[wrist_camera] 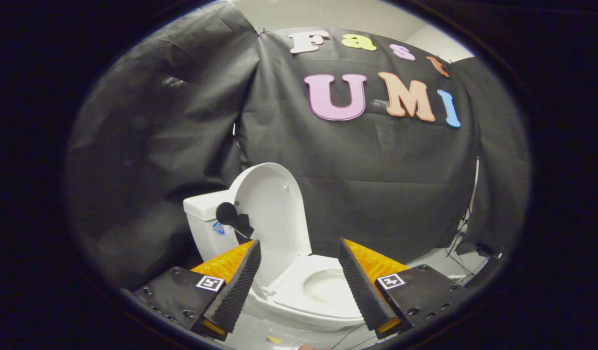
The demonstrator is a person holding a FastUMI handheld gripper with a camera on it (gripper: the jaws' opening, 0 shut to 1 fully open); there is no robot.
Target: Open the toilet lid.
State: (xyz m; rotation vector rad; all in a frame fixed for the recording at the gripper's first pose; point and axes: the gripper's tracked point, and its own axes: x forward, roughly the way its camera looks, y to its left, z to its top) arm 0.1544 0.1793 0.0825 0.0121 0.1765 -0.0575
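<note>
A white toilet (323,316) stands just ahead of my fingers. Its lid (272,204) is raised upright and leans back against the white tank (201,206). The seat (299,284) lies flat around the open bowl (328,289). A black handle piece (233,217) sticks out from the lid's left edge, just beyond my left finger. My gripper (299,248) is open, and the lid and seat show through the wide gap between its fingers. The black ribbed pads (240,287) touch nothing.
Black cloth walls close in behind the toilet and on both sides. The pale floor (439,260) runs to the right of the toilet, where thin cables (461,228) hang down by the cloth's edge. A small yellow scrap (274,340) lies on the floor near my fingers.
</note>
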